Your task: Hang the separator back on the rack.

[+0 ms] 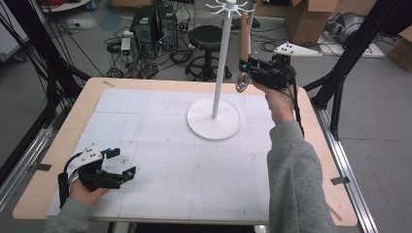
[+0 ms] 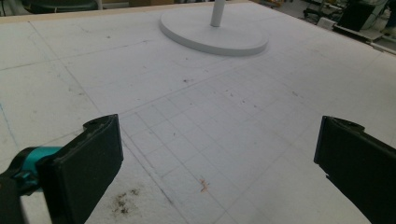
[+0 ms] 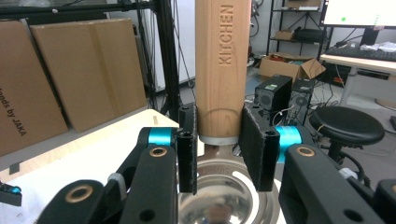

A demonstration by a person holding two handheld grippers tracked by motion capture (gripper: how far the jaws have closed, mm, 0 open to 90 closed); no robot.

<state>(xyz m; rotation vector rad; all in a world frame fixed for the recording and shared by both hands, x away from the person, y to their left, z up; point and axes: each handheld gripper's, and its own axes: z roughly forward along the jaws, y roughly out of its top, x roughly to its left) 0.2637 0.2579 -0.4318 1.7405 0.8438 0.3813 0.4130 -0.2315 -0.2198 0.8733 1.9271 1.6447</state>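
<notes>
Here the right hand-held gripper [image 1: 248, 68] is raised above the far right part of the worktop [image 1: 63, 131], just to the right of the white stand [image 1: 214, 116]. Its jaws are closed on a kitchen utensil [image 1: 244, 46] with a wooden handle: in the right gripper view the two black pads [image 3: 187, 140] press on either side of the handle's lower end, just above its metal collar. The handle [image 3: 222, 56] stands upright between them and bears the word KITCHEN burnt into the wood. Below the jaws a shiny metal bowl-shaped head [image 3: 224, 196] hangs; in the high view it shows as a rounded metal part [image 1: 242, 82] under the gripper, beside the stand's pole. Whether it is a ladle or a strainer I cannot tell.

The stand has a round flat base [image 2: 212, 32] resting on the white gridded mat [image 1: 160, 165] that covers the worktop, a thin upright pole and a ring of short hooks [image 1: 230, 7] at the top. The utensil's handle reaches up close to those hooks, to their right, without visibly touching them.

The left hand-held gripper [image 1: 121, 165] rests low on the near left part of the mat, well apart from the stand. Its jaws stand wide open with nothing between them, bare mat showing in the gap in the left gripper view [image 2: 217, 154].
</notes>
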